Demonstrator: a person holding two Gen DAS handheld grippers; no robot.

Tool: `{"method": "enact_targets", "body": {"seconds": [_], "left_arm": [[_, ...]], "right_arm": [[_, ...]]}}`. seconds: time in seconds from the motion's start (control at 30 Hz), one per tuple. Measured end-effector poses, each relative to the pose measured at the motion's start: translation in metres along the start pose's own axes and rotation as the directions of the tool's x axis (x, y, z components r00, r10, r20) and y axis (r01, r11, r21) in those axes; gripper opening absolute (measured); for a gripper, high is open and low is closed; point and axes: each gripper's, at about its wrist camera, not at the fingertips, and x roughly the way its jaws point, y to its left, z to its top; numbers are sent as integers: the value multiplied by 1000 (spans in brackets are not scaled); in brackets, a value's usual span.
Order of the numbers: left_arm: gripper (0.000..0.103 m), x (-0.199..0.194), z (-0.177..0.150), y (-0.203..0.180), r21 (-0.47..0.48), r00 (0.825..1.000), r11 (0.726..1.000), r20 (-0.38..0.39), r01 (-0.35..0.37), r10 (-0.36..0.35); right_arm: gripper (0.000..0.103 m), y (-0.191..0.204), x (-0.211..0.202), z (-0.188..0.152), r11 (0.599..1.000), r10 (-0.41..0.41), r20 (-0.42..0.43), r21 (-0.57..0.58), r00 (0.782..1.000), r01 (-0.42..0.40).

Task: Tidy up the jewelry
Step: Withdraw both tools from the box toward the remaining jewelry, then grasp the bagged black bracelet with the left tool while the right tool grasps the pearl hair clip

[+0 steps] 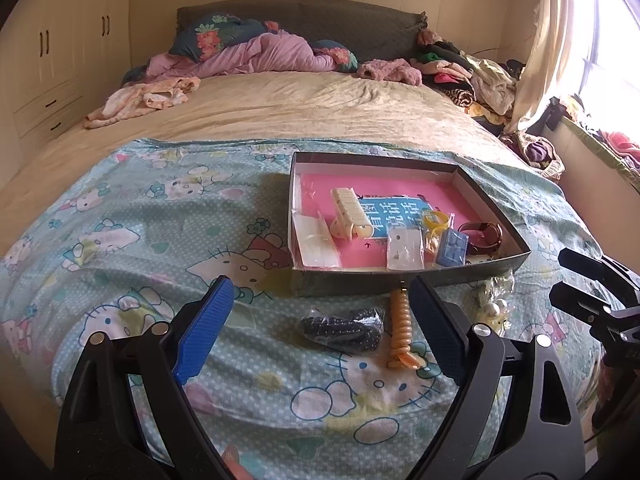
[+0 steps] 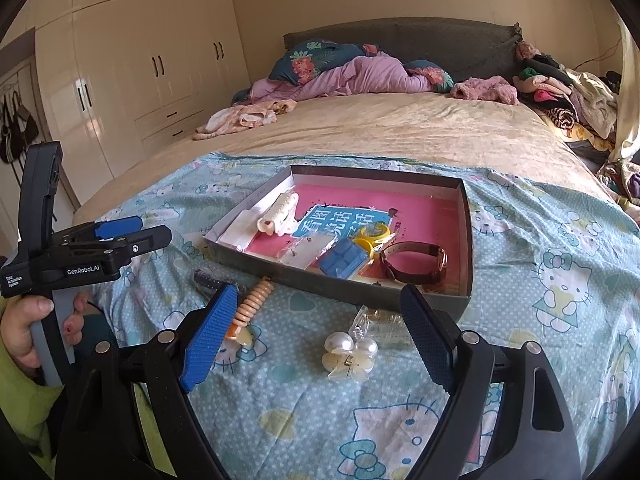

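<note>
Left wrist view.
- One left tool [image 1: 322, 312]: two blue pads spread wide, nothing between them but bedding; hovering over the cartoon-cat sheet [image 1: 132, 216] on the bed.
- One shallow grey box [image 1: 400, 282], pink-lined, just beyond the tool tips. Contents counted: one cream hair clip [image 1: 352, 216], one white folded packet [image 1: 316, 240], one clear earring packet [image 1: 405, 250], one blue block [image 1: 452, 246], one yellow ring item [image 1: 438, 220], one brown watch [image 1: 482, 236].
- Outside the box, on the sheet, near its front wall: one black dotted hair piece [image 1: 344, 328] in clear wrap, lying between the pads; one orange spiral hair tie [image 1: 402, 332] just beside the right pad; one pearl clip [image 1: 494, 312] further right, partly hidden.
- One right tool [image 1: 588, 292] entering at the right edge.

Right wrist view.
- One right tool [image 2: 316, 332]: pads set well apart, gripping nothing.
- One pearl clip [image 2: 351, 354], two pearls on a pale bow, lying on the sheet between the pads, apart from both.
- One orange spiral hair tie [image 2: 252, 308] touching or just behind the left pad; cannot tell which.
- One black dotted hair piece [image 2: 208, 280] beyond it, mostly hidden.
- One grey box [image 2: 320, 280], same six contents; watch [image 2: 416, 266] nearest the front right corner.
- One left tool [image 2: 132, 232] at left, held by one hand [image 2: 28, 328]; pads seen edge-on.
</note>
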Motion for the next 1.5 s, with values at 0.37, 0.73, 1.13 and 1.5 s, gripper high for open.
{"method": "enact_targets", "body": {"seconds": [0.37, 0.73, 1.13, 1.5], "left_arm": [[82, 5, -21, -2, 4, 998, 1000, -62, 21, -20], [82, 25, -40, 1, -16, 988, 999, -150, 29, -31], [82, 50, -46, 6, -45, 979, 999, -202, 18, -27], [82, 72, -43, 1, -41, 974, 999, -225, 5, -14]], "right_arm": [[83, -2, 2, -17, 1000, 0, -47, 7, 999, 1], [83, -3, 20, -37, 1000, 10, -108, 29, 994, -7], [83, -9, 44, -49, 997, 14, -158, 71, 987, -2], [75, -17, 71, -52, 994, 24, -198, 114, 980, -2]]}}
